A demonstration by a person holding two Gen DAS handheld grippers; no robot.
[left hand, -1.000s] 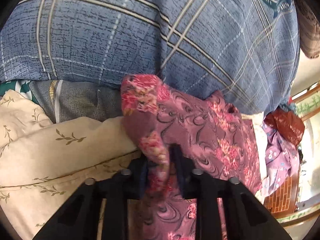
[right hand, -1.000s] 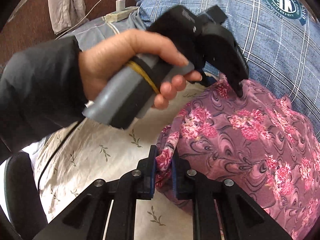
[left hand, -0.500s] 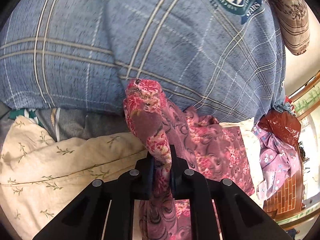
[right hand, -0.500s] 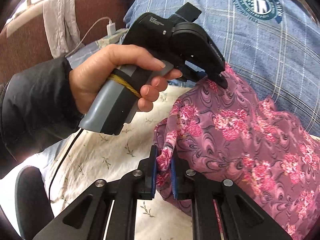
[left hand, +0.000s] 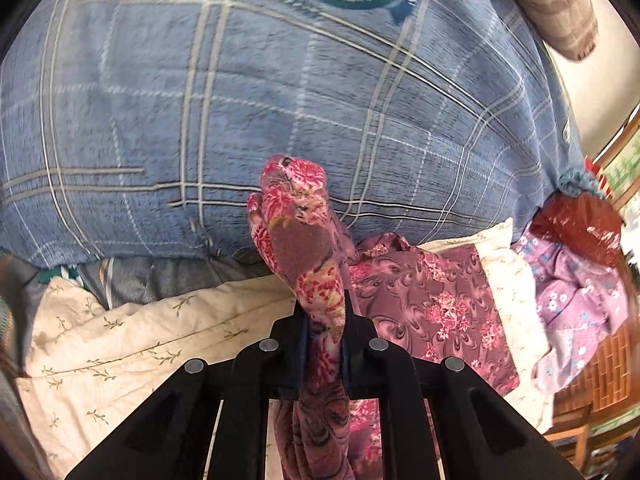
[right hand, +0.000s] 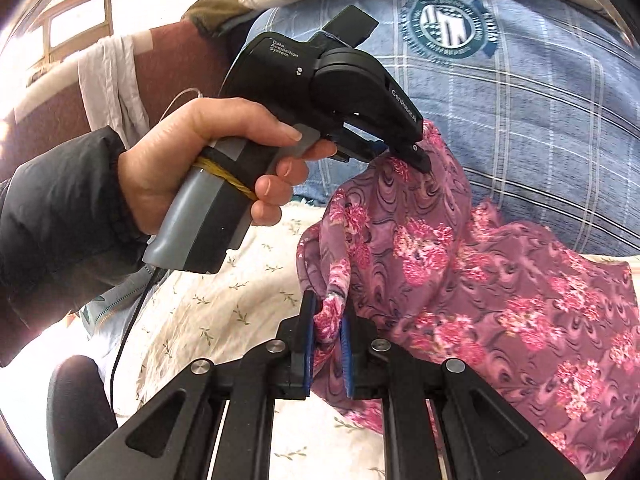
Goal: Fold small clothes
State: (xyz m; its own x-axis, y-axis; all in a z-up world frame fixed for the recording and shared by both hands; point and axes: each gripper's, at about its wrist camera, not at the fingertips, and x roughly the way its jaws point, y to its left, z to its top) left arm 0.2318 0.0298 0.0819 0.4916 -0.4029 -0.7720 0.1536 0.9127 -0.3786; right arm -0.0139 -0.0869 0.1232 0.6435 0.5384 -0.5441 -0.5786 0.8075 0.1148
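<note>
A small purple garment with pink flowers (right hand: 460,264) is held up off the bed by two corners. My left gripper (left hand: 325,320) is shut on one bunched corner, which sticks up past its fingers; the cloth (left hand: 424,304) trails down to the right. In the right wrist view that same left gripper (right hand: 416,156), in a person's hand (right hand: 192,160), pinches the upper corner. My right gripper (right hand: 326,320) is shut on a lower edge fold between its blue pads. The garment's far end still rests on the cream sheet (right hand: 224,304).
A big blue plaid quilt with a green round emblem (left hand: 280,92) rises right behind the garment. A lilac flowered garment (left hand: 576,280) and a red bag (left hand: 580,228) lie at the right edge of the bed. A dark sleeve (right hand: 56,216) fills the left.
Both grippers have risen with the garment, the left one more. The cloth now hangs stretched between them and less of it lies on the sheet.
</note>
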